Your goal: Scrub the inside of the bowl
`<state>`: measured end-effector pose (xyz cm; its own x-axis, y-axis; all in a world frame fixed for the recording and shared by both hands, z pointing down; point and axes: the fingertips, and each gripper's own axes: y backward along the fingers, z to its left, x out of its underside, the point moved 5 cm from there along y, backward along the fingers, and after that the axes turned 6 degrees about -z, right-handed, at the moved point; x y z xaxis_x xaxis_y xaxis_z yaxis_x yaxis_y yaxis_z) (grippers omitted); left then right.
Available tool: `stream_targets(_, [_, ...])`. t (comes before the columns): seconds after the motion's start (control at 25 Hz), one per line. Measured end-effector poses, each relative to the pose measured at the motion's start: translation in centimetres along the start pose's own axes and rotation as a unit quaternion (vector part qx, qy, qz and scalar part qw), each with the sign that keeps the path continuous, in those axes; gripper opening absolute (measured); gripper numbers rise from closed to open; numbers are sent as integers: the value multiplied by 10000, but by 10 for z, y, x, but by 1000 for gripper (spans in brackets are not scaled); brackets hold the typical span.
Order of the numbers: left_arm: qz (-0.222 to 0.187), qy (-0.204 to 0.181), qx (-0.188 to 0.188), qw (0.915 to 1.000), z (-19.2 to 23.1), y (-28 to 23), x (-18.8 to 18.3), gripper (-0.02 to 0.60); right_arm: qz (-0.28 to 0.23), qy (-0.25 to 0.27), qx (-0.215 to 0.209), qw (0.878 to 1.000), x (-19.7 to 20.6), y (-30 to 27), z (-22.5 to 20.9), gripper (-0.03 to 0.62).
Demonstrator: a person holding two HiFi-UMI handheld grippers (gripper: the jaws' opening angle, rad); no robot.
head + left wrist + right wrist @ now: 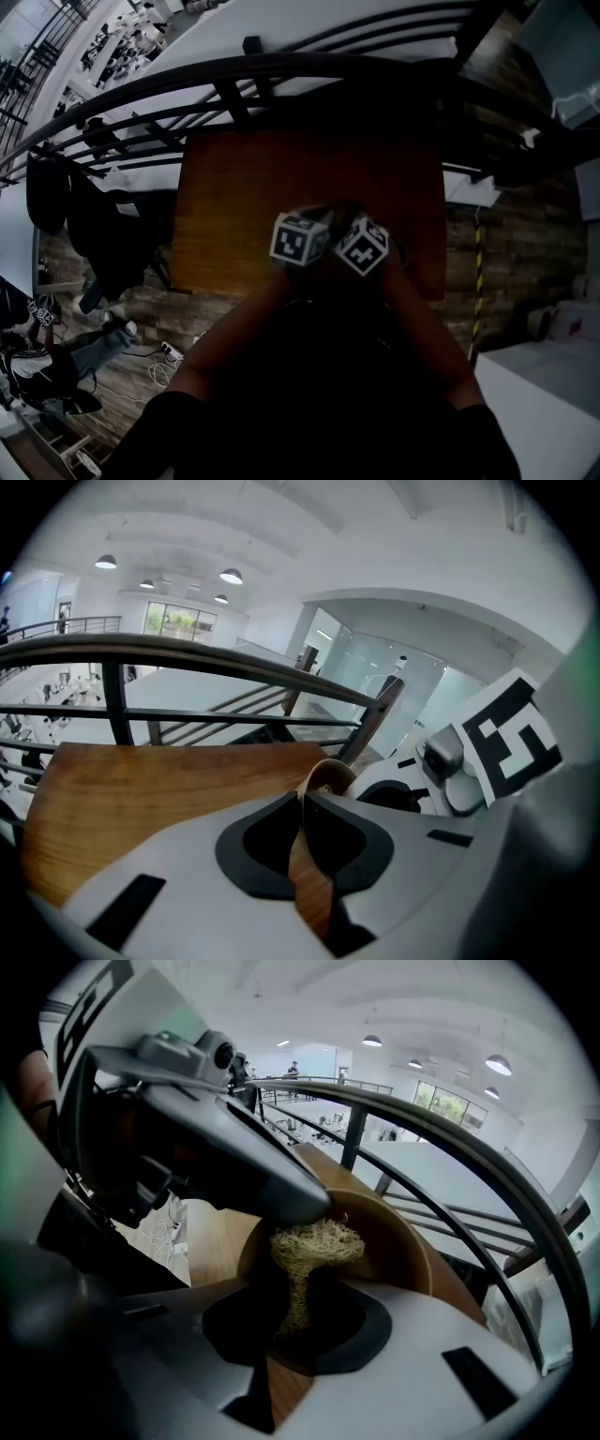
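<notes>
The left tongs (302, 806) are pinching the thin rim of a wooden bowl (403, 1241) at the wooden bench (141, 789). The right tongs (300, 1312) are clamping a wiry, straw-coloured scrubber (314, 1241) inside the bowl. The bowl is looking light, stiff and smooth, so the rim is probably offering the best hold. The scrubber is looking soft and springy.

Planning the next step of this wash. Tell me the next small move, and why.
Probably sweep the scrubber in a small circle against the inner wall of the bowl. The right hand-held gripper has it clamped between its jaws, with the tuft inside the bowl. The left hand-held gripper is shut on the bowl's rim, so the bowl looks steadied.
</notes>
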<state>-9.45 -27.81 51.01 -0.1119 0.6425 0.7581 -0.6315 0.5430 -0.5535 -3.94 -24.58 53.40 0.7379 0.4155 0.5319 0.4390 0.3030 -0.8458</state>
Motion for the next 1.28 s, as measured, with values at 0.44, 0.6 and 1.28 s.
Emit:
stream_targets(0.44, [66,45,-82,9999,9,4,12,14,201,8,301,9993,12,10,-16,69])
stream_targets(0.6, [150,86,-27,9998,7,3,18,14,162,66,467,9988,7,12,-21,69])
stream_targets(1.28, [-10,43,51,10000,1,7,-1,14,198,362,-77,9991,-1,2,17,67])
